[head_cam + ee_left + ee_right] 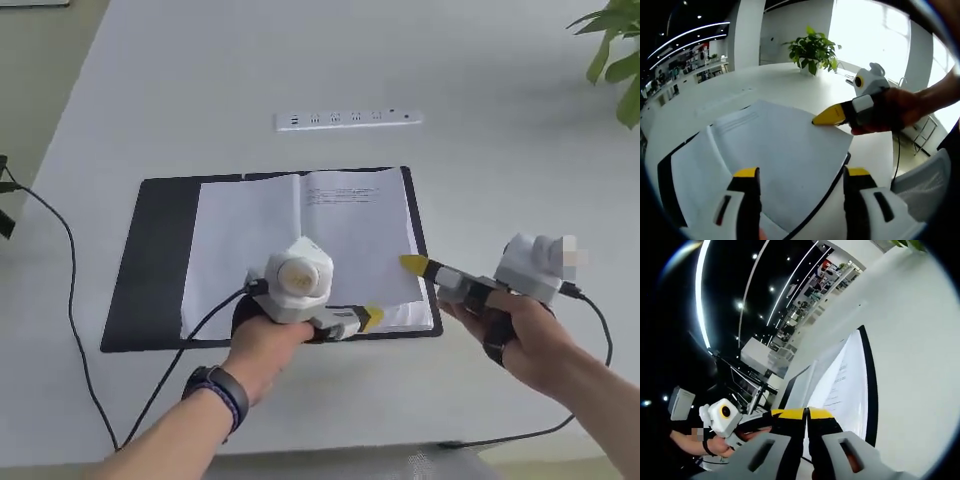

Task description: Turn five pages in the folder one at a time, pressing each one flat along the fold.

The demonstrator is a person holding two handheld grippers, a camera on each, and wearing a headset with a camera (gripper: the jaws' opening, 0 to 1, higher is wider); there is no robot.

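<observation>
Page (355,235) sits pinched in the closed right gripper (413,264); left gripper (368,319) hangs just beside. Its jaws gape empty over the edge of the folder (160,260).

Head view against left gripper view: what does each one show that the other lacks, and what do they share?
Head view: the power strip beyond the folder, and a wristband on the arm. Left gripper view: the left gripper with its jaws wide open either side of the page's near corner, and ceiling lights far behind. Both: the open folder with its white pages, and the right gripper, its yellow tip at the right page's edge.
</observation>
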